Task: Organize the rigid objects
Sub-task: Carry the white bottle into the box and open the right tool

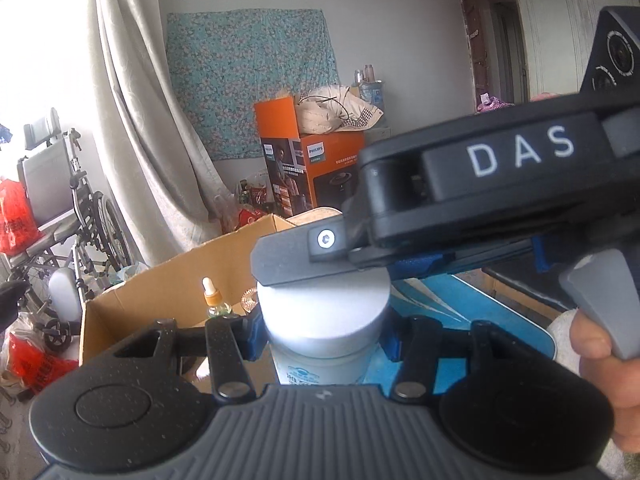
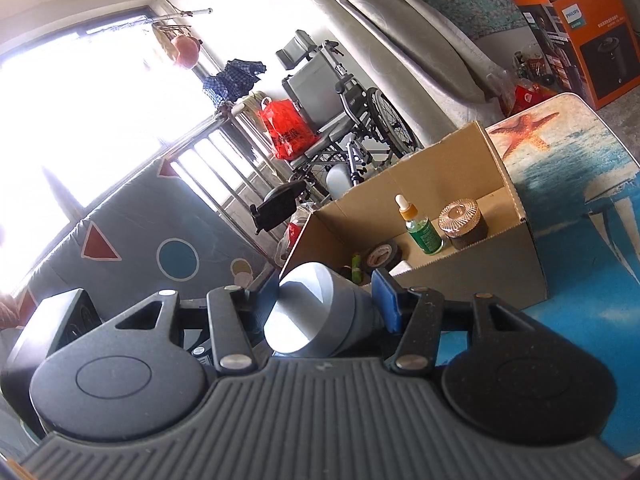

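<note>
Both of your tongs are clamped on one white jar (image 1: pixel 324 312): your left tongs (image 1: pixel 324 336) grip its body just under the grey lid, blue pads (image 1: pixel 390 342) pressed against either side, and your right tongs (image 2: pixel 326 306) close on the lid itself. In the left wrist view your right tool reaches in from the right, its grey finger (image 1: pixel 288 258) lying across the top edge of the lid, and your hand (image 1: pixel 608 376) is wrapped around its handle at the frame's right edge. In the right wrist view the lid appears tilted, its flat top facing left, pinched between the blue pad (image 2: pixel 388 300) and the opposite one.

You hold the jar just in front of an open cardboard box (image 2: pixel 472 276) that stands on the sea-patterned worktop (image 2: pixel 580 216) with a starfish print. Inside the box, against its right wall, a green dropper bottle (image 2: pixel 422 228) stands upright just beside a dark jar with a copper lid (image 2: pixel 462 220). A roll of black tape (image 2: pixel 382 256) lies nearer the box's middle.

Beyond the box a wheelchair (image 2: pixel 344 120) carries a red plastic bag (image 2: pixel 286 130), and an orange carton (image 1: pixel 316 172) sits against the wall.
</note>
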### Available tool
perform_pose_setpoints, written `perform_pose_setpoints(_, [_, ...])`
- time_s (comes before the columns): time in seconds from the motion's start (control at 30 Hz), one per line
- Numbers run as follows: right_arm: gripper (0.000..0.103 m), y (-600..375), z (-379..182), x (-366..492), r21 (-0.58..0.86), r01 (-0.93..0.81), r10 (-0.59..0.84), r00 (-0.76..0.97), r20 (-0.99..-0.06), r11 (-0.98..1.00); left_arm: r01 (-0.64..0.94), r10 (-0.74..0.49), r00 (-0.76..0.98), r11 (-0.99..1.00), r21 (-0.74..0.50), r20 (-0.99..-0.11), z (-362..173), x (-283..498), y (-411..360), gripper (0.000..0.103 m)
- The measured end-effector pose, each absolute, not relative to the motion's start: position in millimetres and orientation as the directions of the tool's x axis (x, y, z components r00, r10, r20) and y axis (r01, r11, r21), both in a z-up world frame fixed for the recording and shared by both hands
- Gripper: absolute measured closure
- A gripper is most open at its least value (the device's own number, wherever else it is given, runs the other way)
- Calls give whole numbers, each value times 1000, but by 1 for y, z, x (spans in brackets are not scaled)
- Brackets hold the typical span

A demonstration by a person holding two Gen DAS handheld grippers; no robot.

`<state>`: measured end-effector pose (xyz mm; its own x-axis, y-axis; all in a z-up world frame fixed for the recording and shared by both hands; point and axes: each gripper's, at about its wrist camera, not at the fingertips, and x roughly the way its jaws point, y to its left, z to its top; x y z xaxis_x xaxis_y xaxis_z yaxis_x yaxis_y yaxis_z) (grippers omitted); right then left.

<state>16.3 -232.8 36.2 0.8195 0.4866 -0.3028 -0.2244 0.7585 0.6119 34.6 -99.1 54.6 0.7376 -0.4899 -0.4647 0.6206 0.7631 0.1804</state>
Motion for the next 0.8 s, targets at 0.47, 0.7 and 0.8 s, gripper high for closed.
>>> perform_pose_setpoints(0.47, [51,-277,70,136,641,-184,489,804,-338,745,712,-532,585,699,73,-613,69,158,-133,49])
perform_pose_setpoints(0.7, [51,-278,20,176,633,-115,473,768,-433,766,719,-499,509,695,27,-701,25,197,-144,49])
perform_pose_setpoints(0.8, [51,-276,6,186,606,-105,454,764,-459,788,718,-494,483,696,5,-723,12,207,-145,49])
